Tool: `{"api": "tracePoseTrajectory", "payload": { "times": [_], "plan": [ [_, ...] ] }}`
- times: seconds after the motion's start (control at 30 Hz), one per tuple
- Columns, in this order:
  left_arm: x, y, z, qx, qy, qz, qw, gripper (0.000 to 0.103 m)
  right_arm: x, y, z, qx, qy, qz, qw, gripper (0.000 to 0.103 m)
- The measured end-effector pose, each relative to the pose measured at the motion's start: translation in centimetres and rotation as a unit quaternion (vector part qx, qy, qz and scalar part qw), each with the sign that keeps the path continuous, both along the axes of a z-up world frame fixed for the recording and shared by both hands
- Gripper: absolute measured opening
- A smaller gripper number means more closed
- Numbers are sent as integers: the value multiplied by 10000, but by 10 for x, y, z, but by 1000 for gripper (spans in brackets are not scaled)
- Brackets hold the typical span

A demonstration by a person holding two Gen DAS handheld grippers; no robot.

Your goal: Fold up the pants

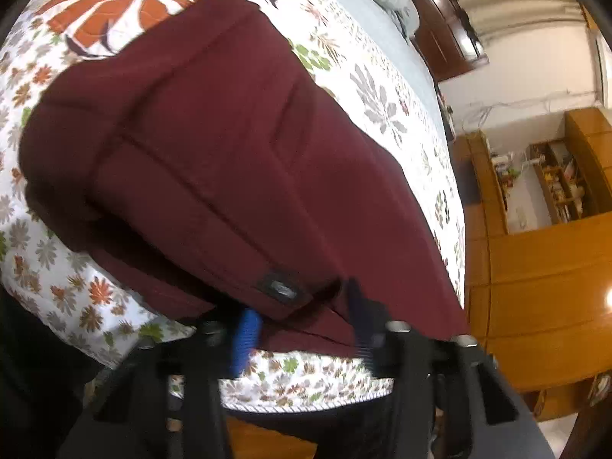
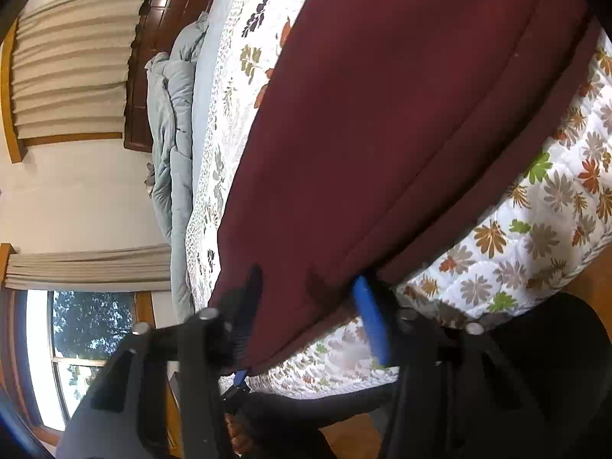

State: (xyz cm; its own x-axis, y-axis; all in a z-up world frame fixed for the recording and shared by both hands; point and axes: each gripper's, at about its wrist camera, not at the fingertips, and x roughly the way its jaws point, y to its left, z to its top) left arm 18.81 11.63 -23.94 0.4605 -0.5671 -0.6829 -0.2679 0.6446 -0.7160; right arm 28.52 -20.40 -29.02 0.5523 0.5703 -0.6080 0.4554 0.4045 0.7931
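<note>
A: Where are the pants (image 1: pixel 214 145)?
B: They lie folded on the bed (image 1: pixel 382 88), on the flowered quilt, near its edge.
A: And the left tool (image 1: pixel 302 310)?
B: At 6 o'clock in its view, its fingers stand wide apart with the maroon cloth edge between them.
A: The right tool (image 2: pixel 310 298)?
B: Also at 6 o'clock, wide, around the pants' hem; whether it pinches, I cannot tell.

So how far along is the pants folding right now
Already done: the maroon pants lie doubled in layers on the floral quilt. In hand: both the left tongs and right tongs straddle the near edge, apparently gripping it. Left: probably another fold away from the camera, then smoothing.
</note>
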Motion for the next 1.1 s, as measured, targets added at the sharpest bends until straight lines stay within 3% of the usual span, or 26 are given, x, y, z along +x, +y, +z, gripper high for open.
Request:
{"api": "tracePoseTrajectory", "payload": {
  "times": [0.03,0.1,0.2,0.37,0.43,0.53,0.6,0.73,0.87,0.93,1.0,1.03,1.07,1.1],
  "plan": [
    [-1,1,-1,-8,-64,40,10000,25,1,1,-1,-93,55,16,9999,8],
    [-7,4,-1,-41,-133,144,9998,17,-3,2,0,-156,57,27,9999,7],
    [-21,2,6,101,-340,188,9992,15,-8,3,8,-281,35,114,9995,7],
    [-27,5,-10,-53,-143,293,9995,15,-4,1,-1,-296,289,215,9989,7],
    [-24,6,-14,-74,-123,299,9995,16,-1,1,1,-300,247,385,9985,12],
    [-23,8,-7,-134,-171,240,9995,26,-9,-7,18,-239,-5,414,9989,35],
    [-29,6,5,-87,-176,70,9998,53,-17,-21,31,-420,-57,287,9987,35],
    [-36,-3,40,124,-648,-386,9971,55,-35,-63,53,-614,-459,-364,9964,35],
    [-12,1,67,463,-1462,-433,9872,70,-28,-75,51,-462,-792,-388,9950,35],
    [5,7,55,813,-1301,-363,9875,70,-18,-79,26,-221,-746,-334,9964,35],
    [15,12,32,985,-815,-391,9910,68,-21,-85,13,-172,-604,-392,9973,26],
    [18,15,16,895,-628,-477,9929,66,-22,-91,7,-131,-546,-404,9976,8],
    [16,15,15,912,-709,-516,9920,64,-26,-96,2,-97,-482,-439,9978,0],
    [14,15,16,936,-754,-585,9910,64,-37,-110,1,-68,-505,-522,9973,0]
  ]
}}
